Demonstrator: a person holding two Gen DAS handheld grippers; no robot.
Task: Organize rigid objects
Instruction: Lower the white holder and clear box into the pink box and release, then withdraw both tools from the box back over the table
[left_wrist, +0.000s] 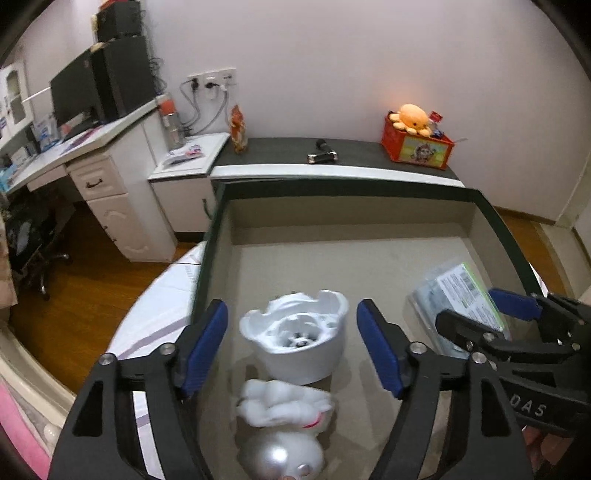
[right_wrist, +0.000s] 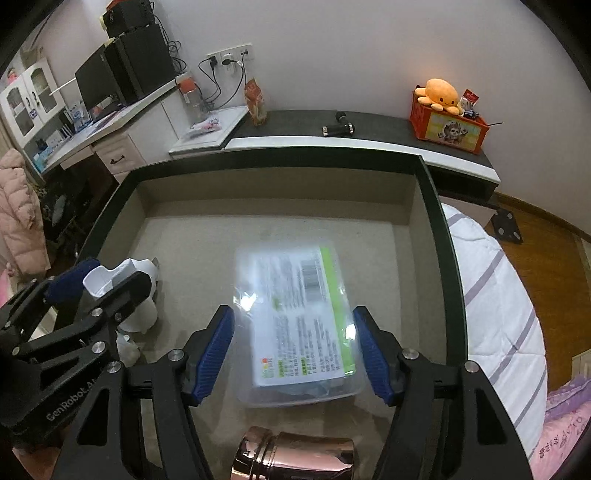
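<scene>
Both tools hang over a shallow dark-rimmed tray (right_wrist: 439, 229) with a pale floor, and neither holds anything. The left hand-held gripper (left_wrist: 291, 347) is spread wide, its blue pads either side of a white plastic appliance base (left_wrist: 295, 336) that stands upright toward the tray's left side; just nearer lie a blurred white figurine (left_wrist: 284, 402) and a silvery rounded object (left_wrist: 280, 458). The right hand-held gripper (right_wrist: 293, 350) is equally wide open, its pads flanking the near half of a clear plastic box (right_wrist: 295, 321) with a printed label, lying flat in the middle of the tray; whether the pads touch its sides cannot be told. A shiny copper-coloured metal canister (right_wrist: 295, 458) lies on its side at the near edge, just this side of the box. The clear box looks light and stiff but thin-walled and smooth, so it is likely to flex and slip under a hard squeeze; a grip across its short width near the middle, over the lid rim, seems safest. The appliance base is probably heavier and rigid, with a notched, uneven top rim, so its plain round lower wall is the better place to take hold. The canister would probably roll and is slick. The far half of the tray is open floor for setting things down, but the raised walls mean lifting clear before moving sideways, and the two grippers sit near each other, leaving little room between them.
</scene>
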